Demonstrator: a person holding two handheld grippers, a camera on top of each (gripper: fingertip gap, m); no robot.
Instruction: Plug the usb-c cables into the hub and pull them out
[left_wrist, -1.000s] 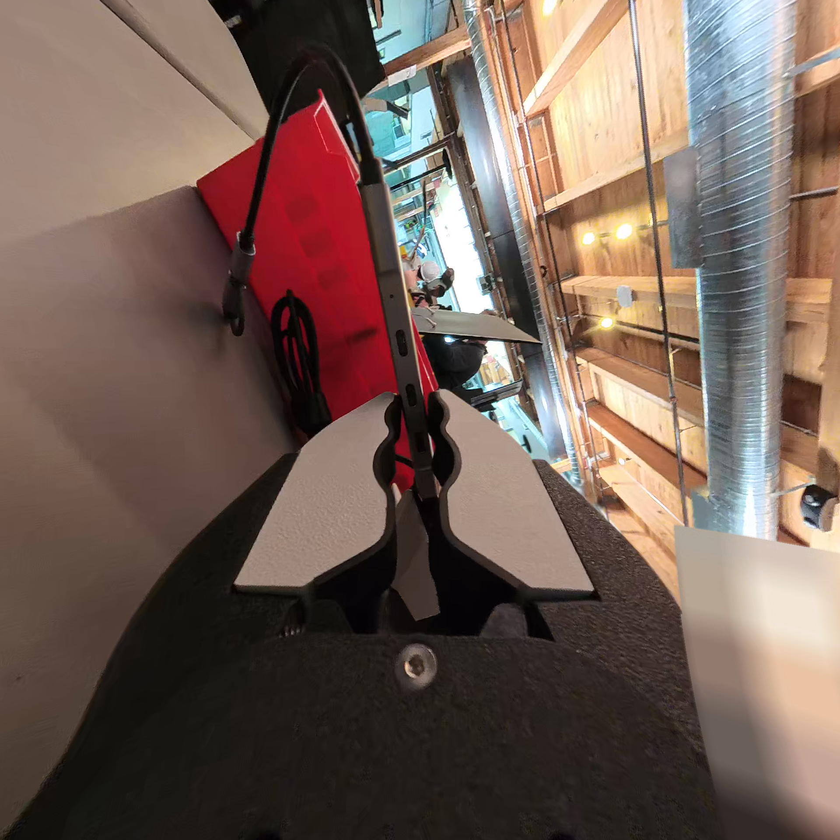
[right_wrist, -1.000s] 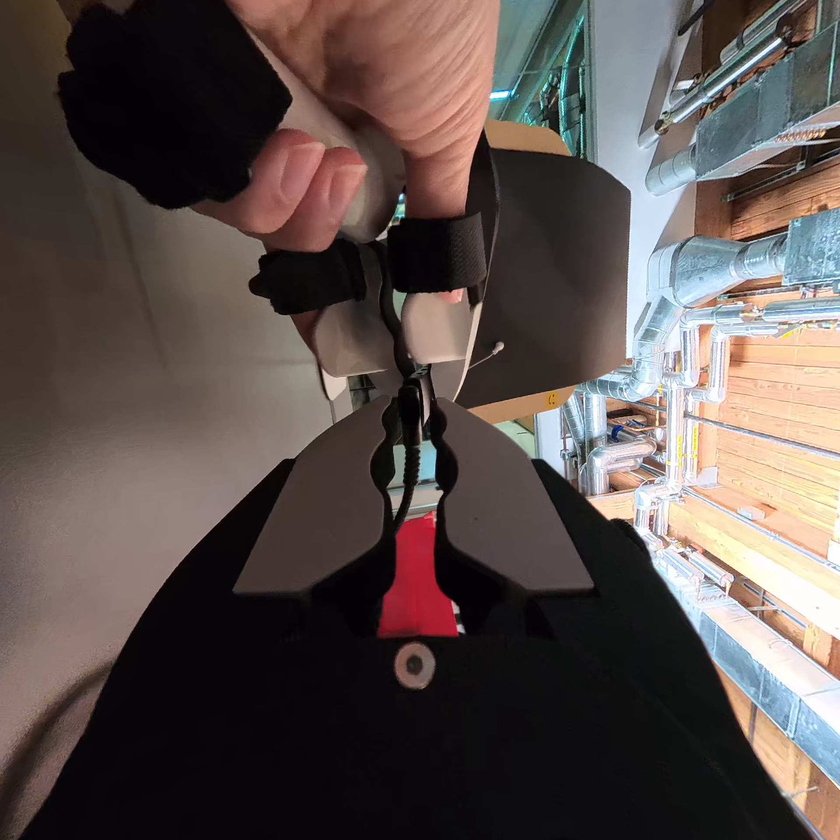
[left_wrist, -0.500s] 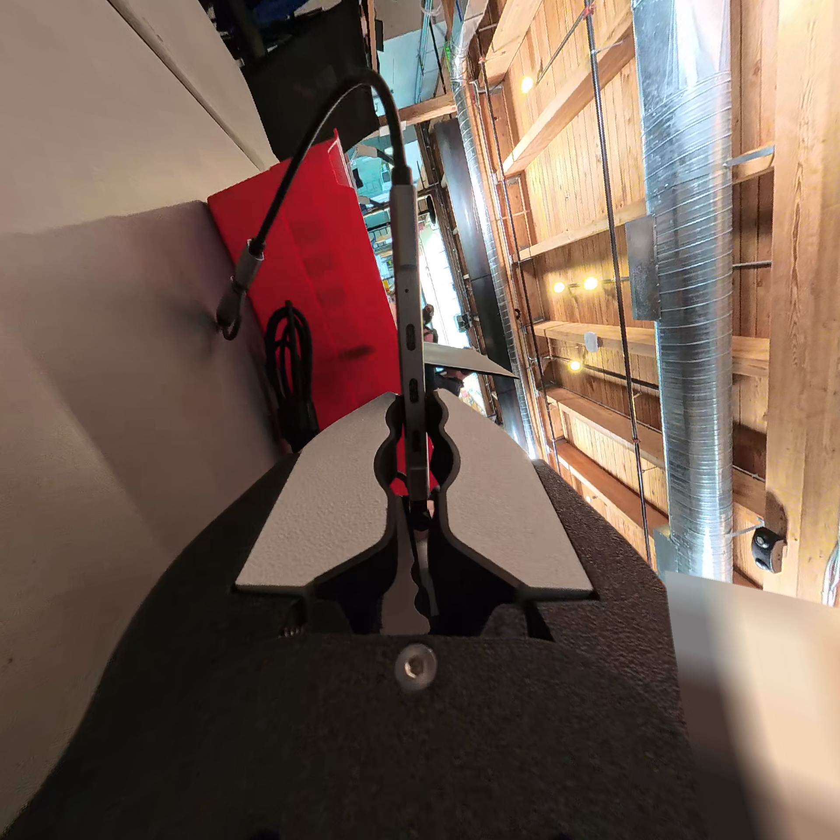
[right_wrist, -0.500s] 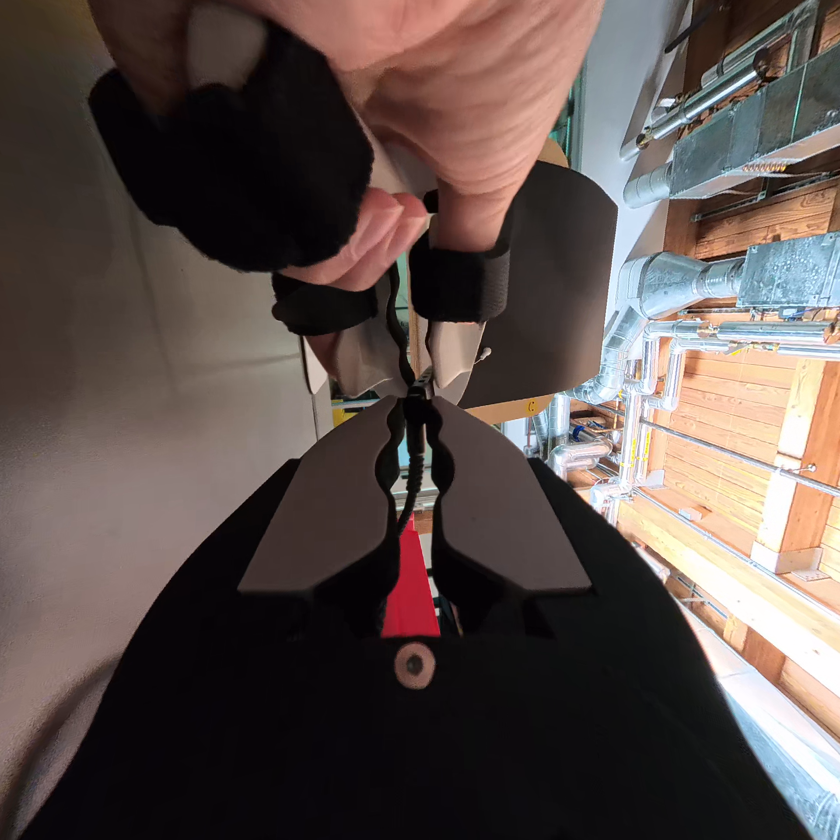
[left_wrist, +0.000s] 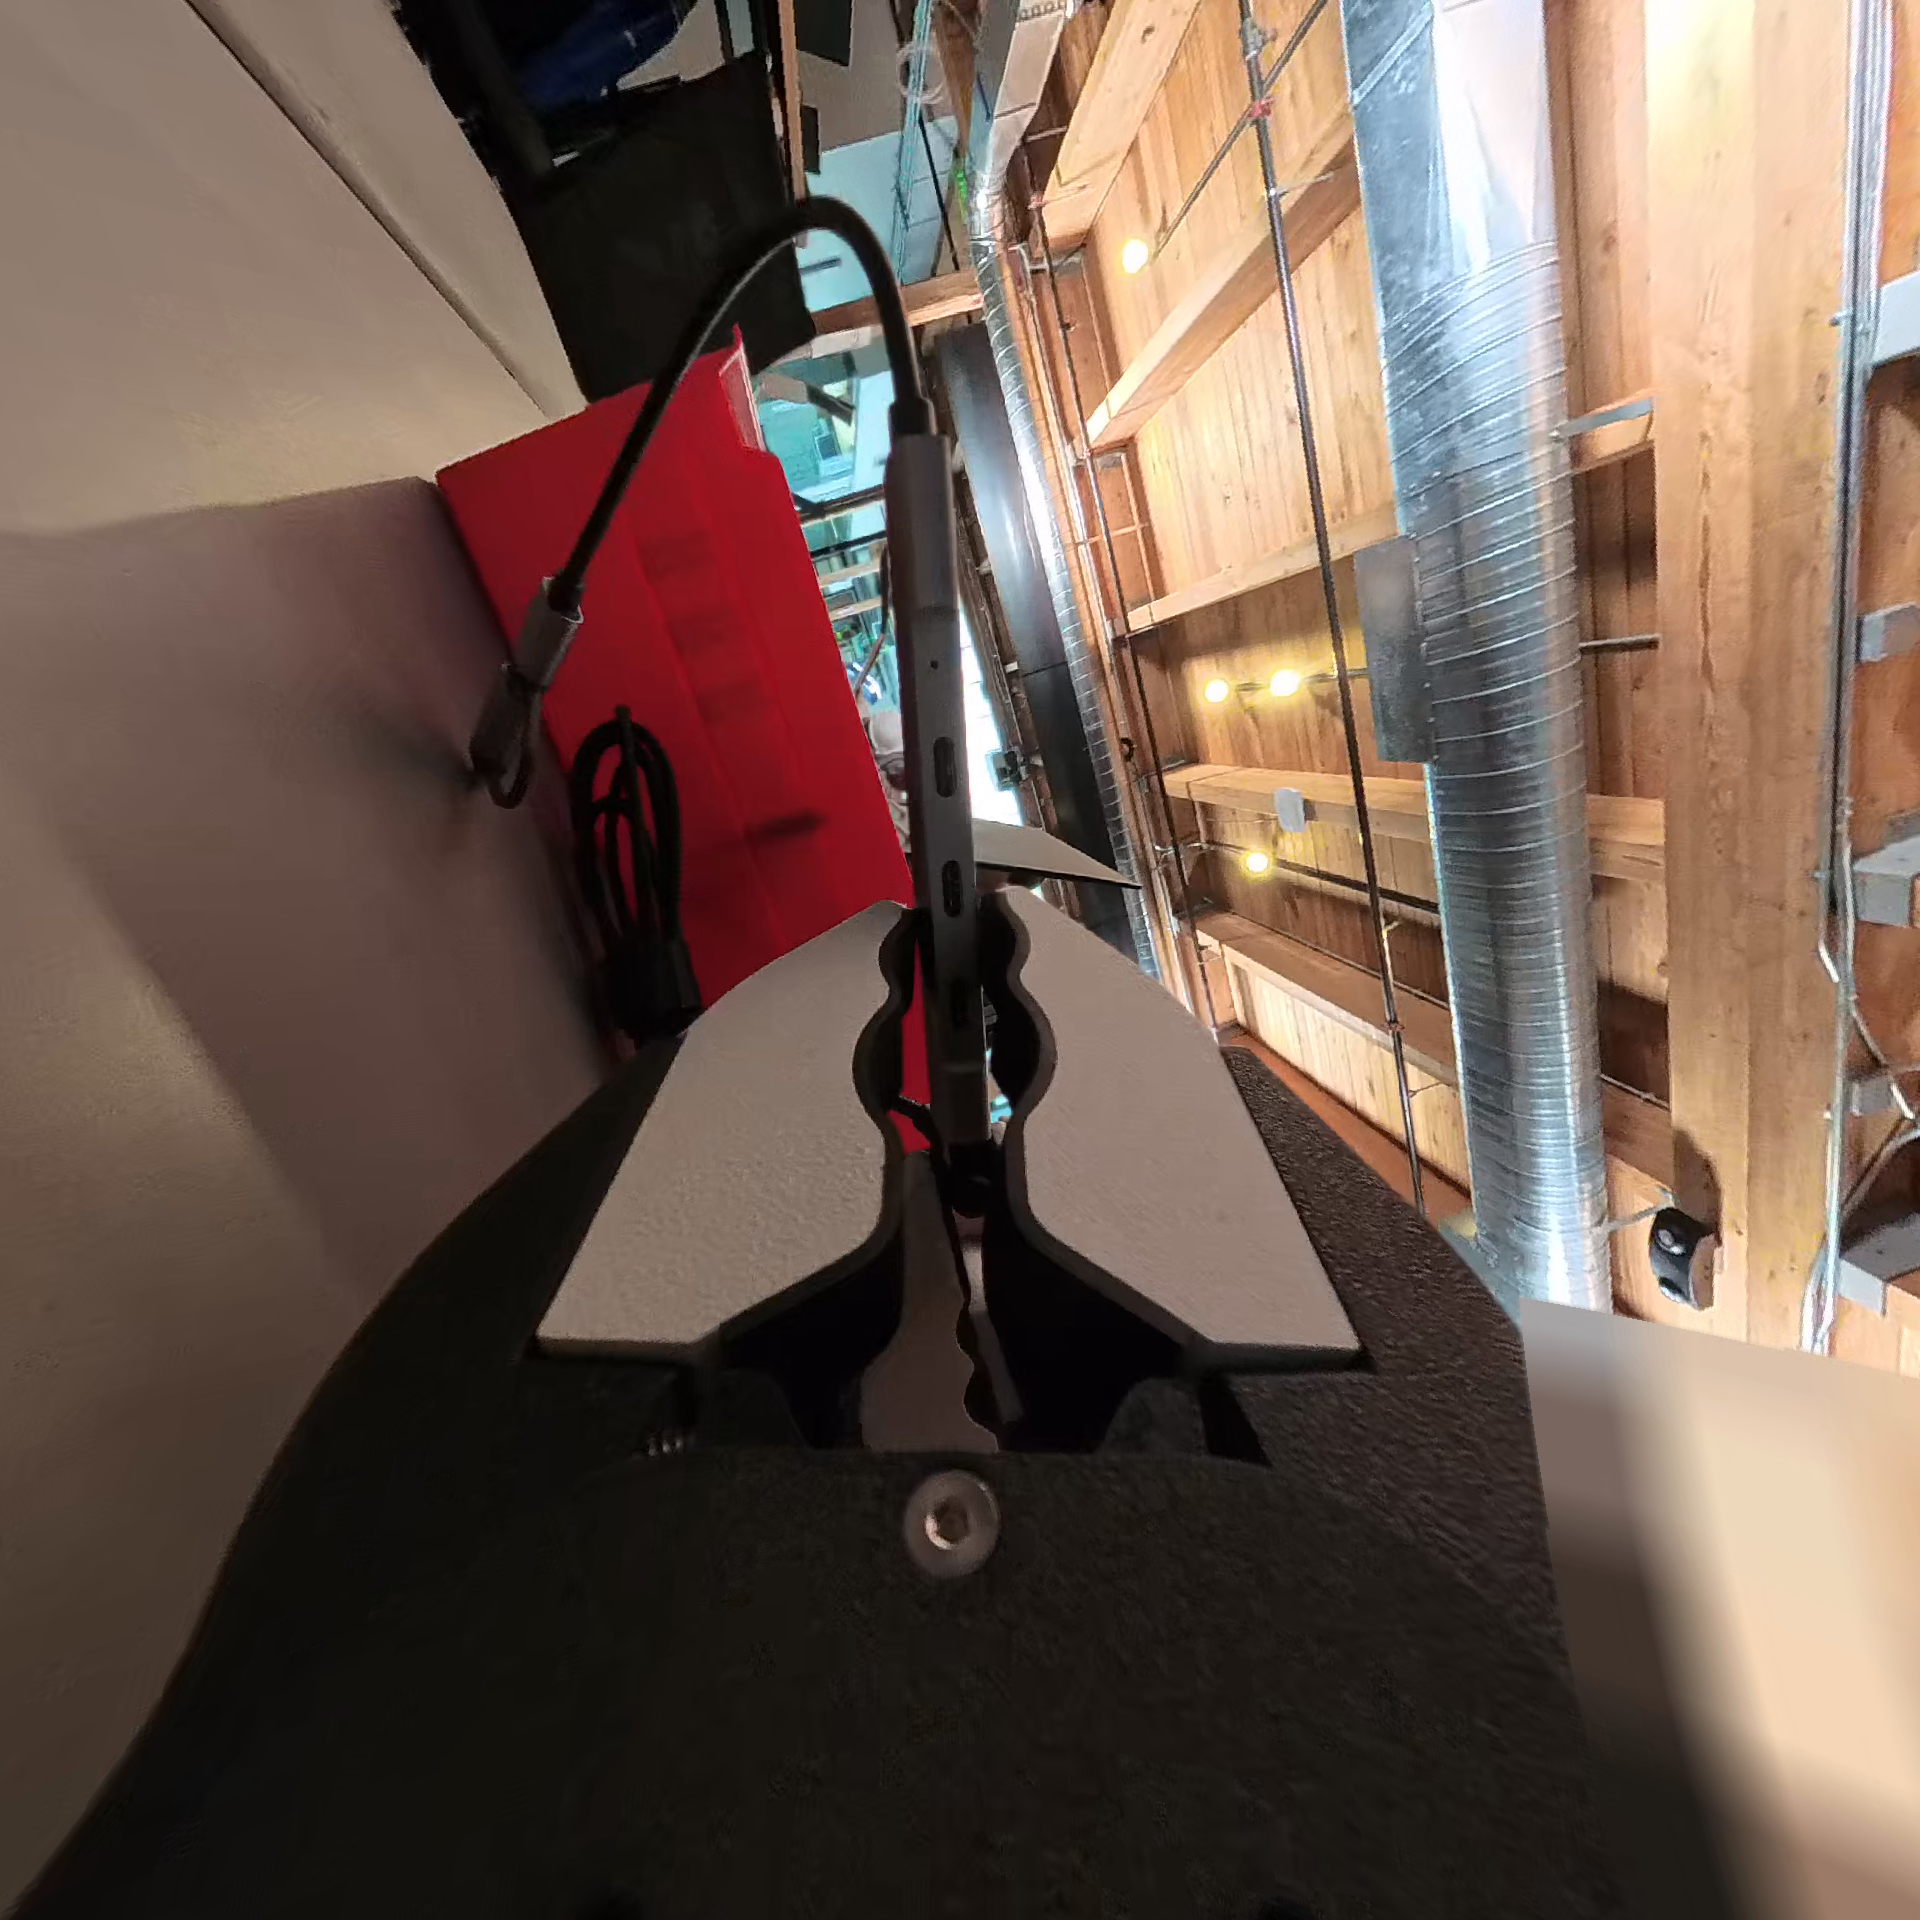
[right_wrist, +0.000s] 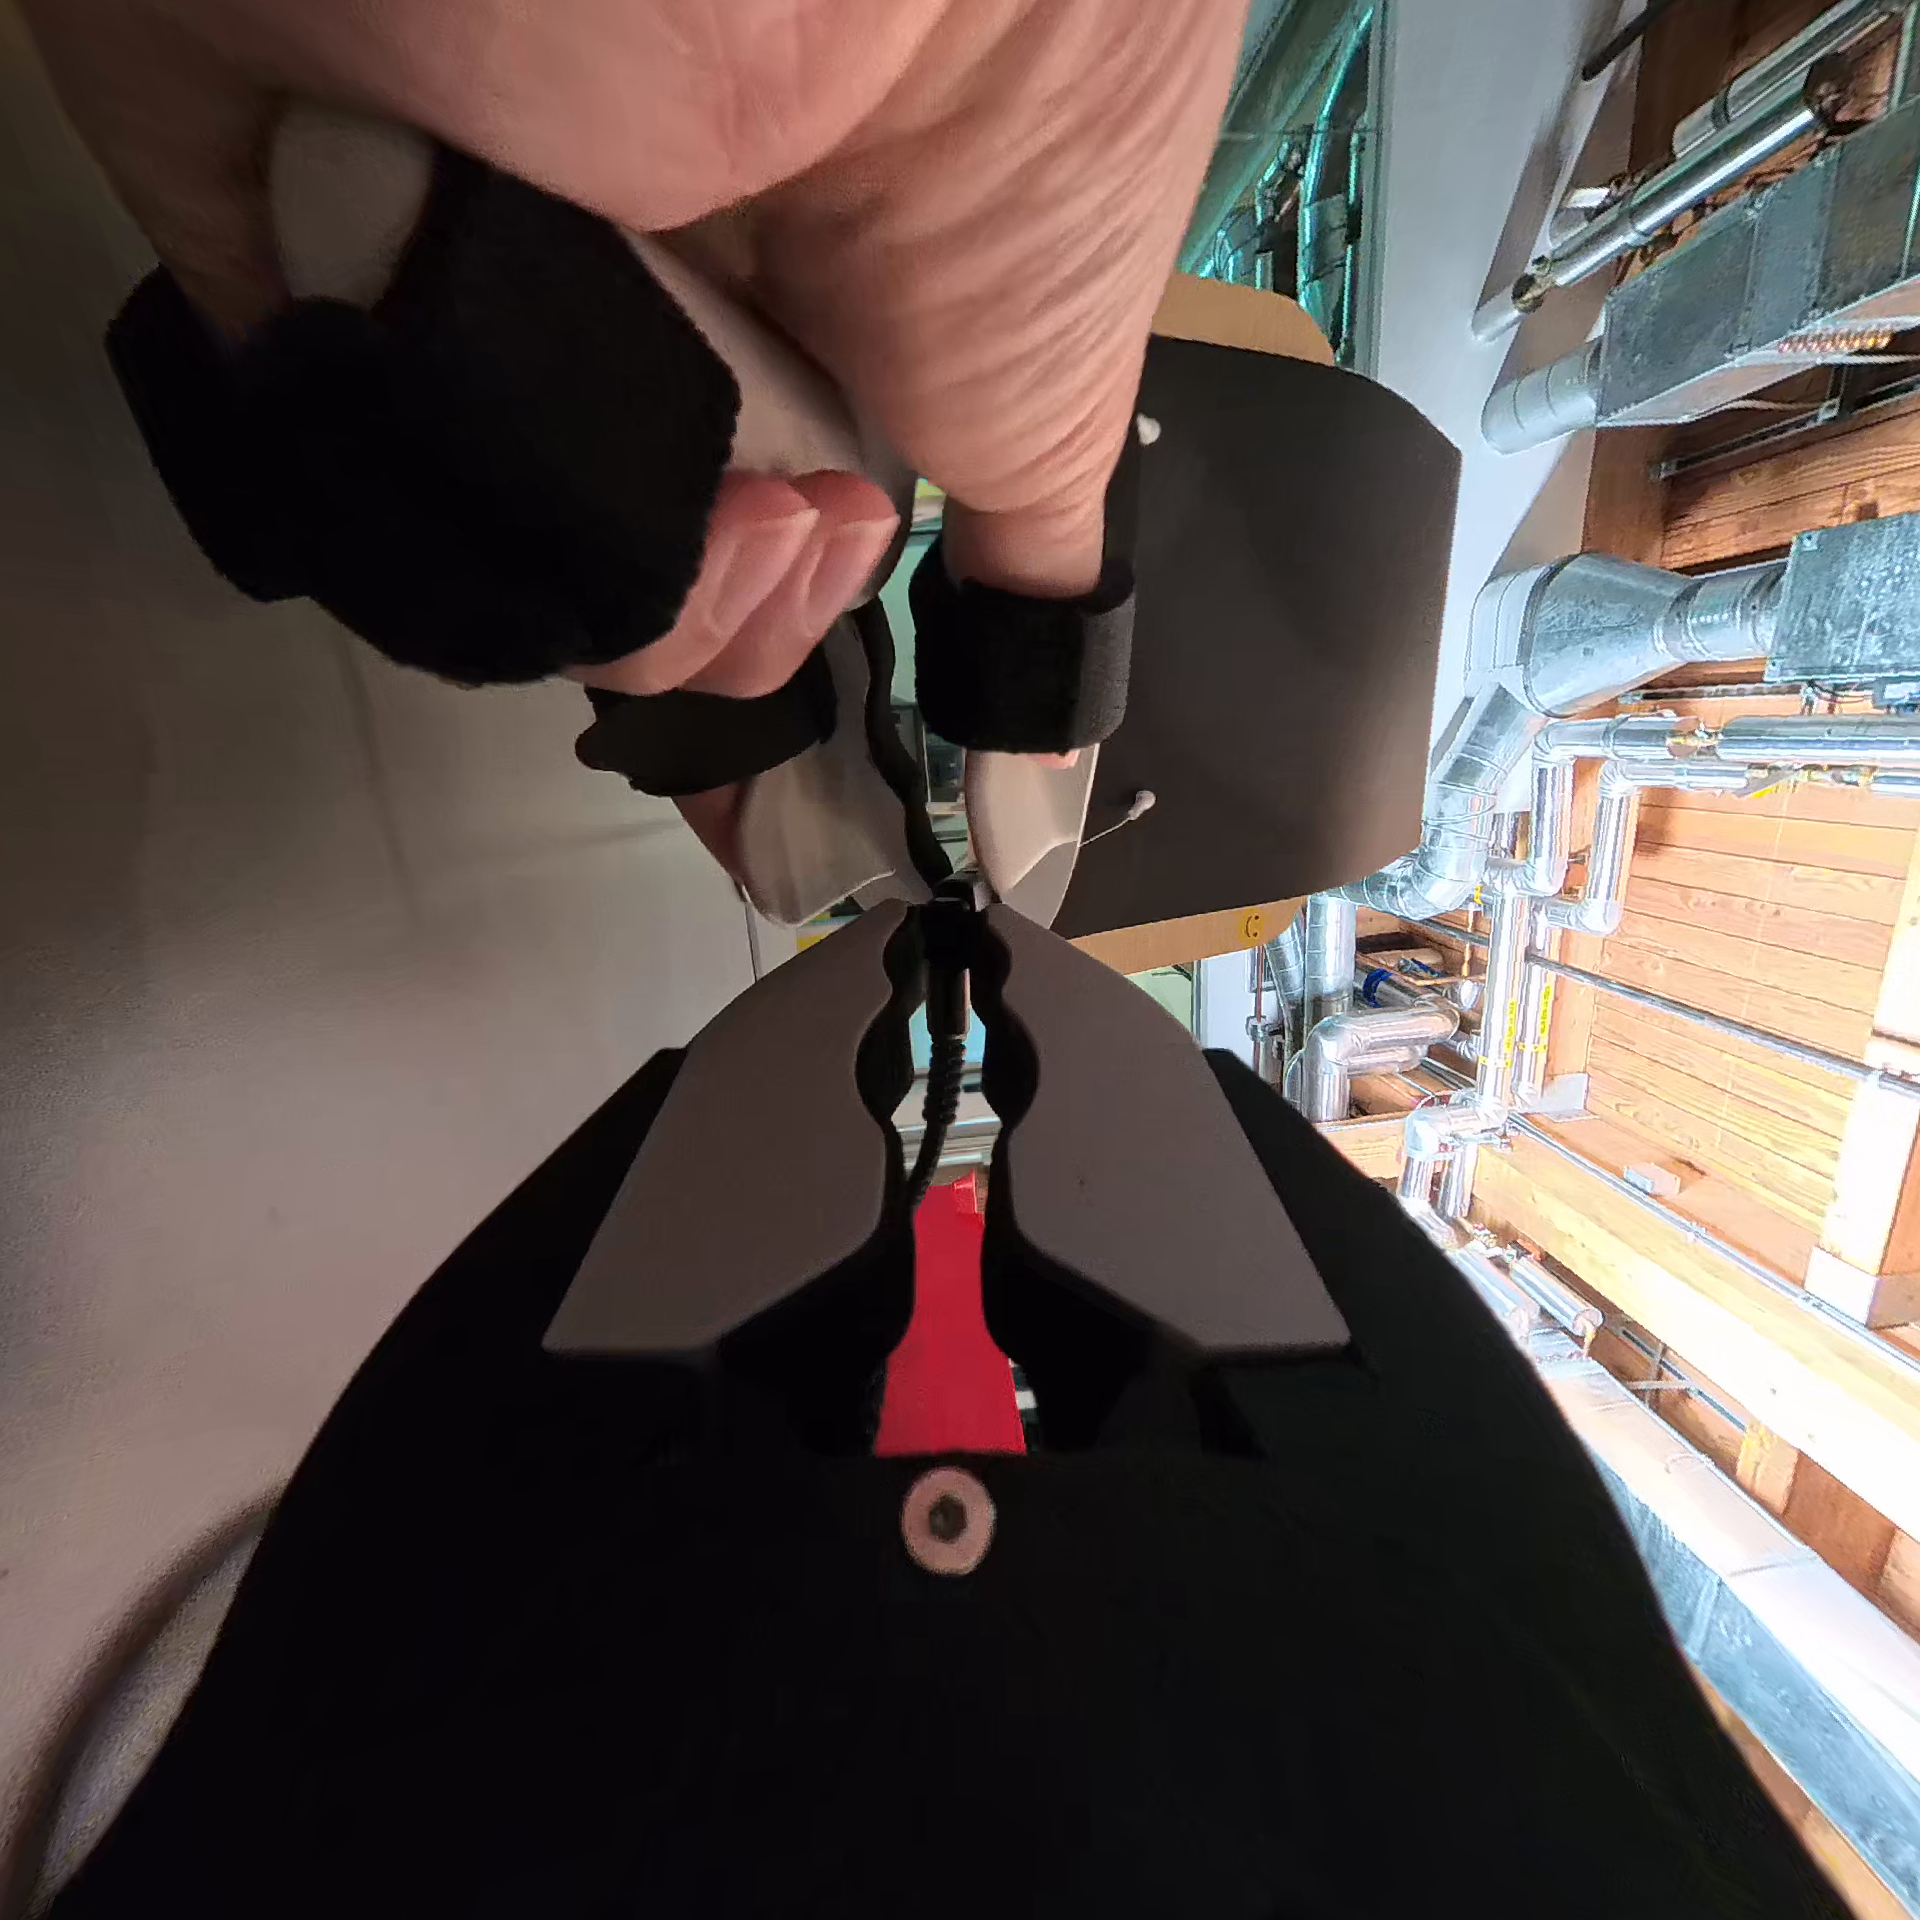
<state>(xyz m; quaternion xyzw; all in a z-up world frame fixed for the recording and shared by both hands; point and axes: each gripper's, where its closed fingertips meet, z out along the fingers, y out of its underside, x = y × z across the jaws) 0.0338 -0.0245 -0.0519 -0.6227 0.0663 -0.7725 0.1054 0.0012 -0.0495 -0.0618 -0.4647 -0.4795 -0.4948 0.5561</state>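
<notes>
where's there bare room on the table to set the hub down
Free: the pale table left of the coiled black cable and the hub's dangling plug. Crowded: along the red bin, where that cable lies. The left gripper holds the hub.

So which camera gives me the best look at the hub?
The left wrist view: the grey hub stands edge-on with its ports visible, clamped in the left hand-held gripper. In the right wrist view it is almost entirely hidden.

One hub (left_wrist: 932, 727), two cables (left_wrist: 623, 831).
</notes>
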